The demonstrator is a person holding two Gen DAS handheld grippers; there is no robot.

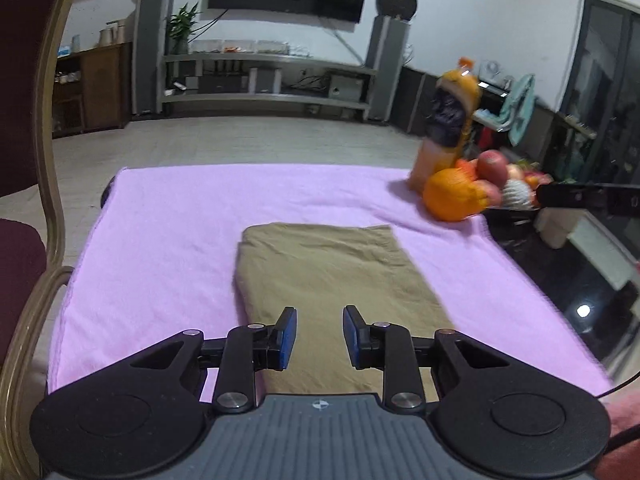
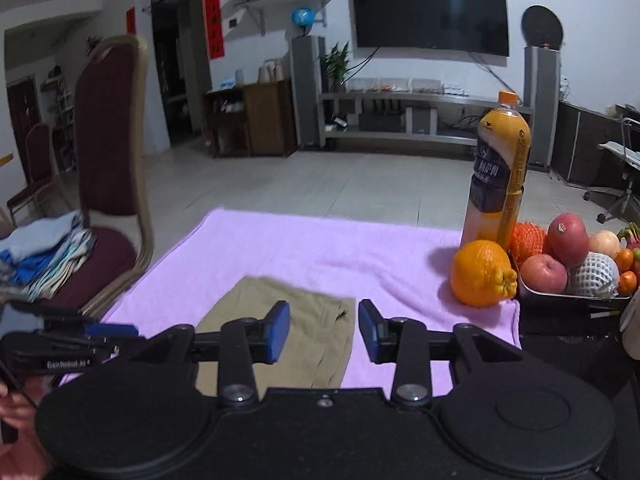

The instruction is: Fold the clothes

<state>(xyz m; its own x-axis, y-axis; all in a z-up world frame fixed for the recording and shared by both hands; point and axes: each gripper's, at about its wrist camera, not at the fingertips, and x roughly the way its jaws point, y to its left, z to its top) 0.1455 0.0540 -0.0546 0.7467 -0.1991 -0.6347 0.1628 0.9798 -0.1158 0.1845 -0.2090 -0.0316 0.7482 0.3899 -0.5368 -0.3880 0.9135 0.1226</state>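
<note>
Left wrist view: the left gripper point(image 1: 319, 338) hangs part open and empty, the folded khaki garment point(image 1: 324, 276) lying flat just ahead on the pink towel point(image 1: 168, 240).

Right wrist view: the right gripper point(image 2: 324, 332) is likewise parted, holding nothing, above the garment's right edge. The cloth looks light and limp, so I judge an edge or corner pinch best.

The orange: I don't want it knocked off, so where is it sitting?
The orange sits on the pink towel at the right in both views, in front of the juice bottle and against the fruit tray.
</note>
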